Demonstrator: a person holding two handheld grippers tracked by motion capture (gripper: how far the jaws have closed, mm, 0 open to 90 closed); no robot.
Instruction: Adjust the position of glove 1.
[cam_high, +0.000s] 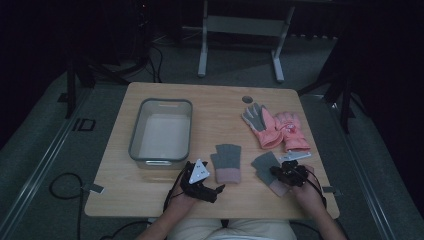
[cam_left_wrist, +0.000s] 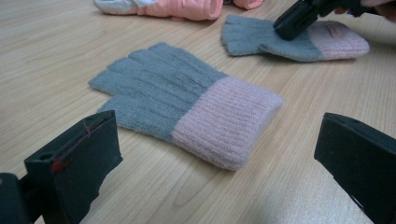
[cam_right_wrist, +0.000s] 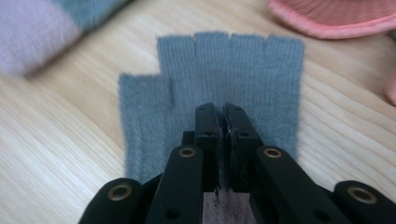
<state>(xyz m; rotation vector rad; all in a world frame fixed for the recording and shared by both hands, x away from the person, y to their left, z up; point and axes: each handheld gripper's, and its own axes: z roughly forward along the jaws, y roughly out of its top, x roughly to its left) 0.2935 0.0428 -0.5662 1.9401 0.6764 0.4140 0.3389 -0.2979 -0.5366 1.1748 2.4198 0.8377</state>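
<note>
On the desk's (cam_high: 150, 182) near right edge, right tool (cam_right_wrist: 222, 116) pinched tight on the grey-and-pink knit glove (cam_right_wrist: 219, 84), which lies flat. Left tool (cam_left_wrist: 219, 154) gapes wide, holding nothing; a matching knit glove (cam_left_wrist: 187, 105) lies just ahead of it. Pink ski gloves (cam_high: 277, 127) sit farther back.

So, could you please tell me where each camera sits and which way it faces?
High view: above the person's side, looking forward and down on the table; both forearms, left gripper and right gripper show.
Left gripper view: rides the left gripper, looking low across a grey glove; its open jaws show.
Right gripper view: rides the right gripper, looking along shut jaws pinching the second grey glove.
Shared: both gripper views show the second grey glove and the pink gloves.
</note>
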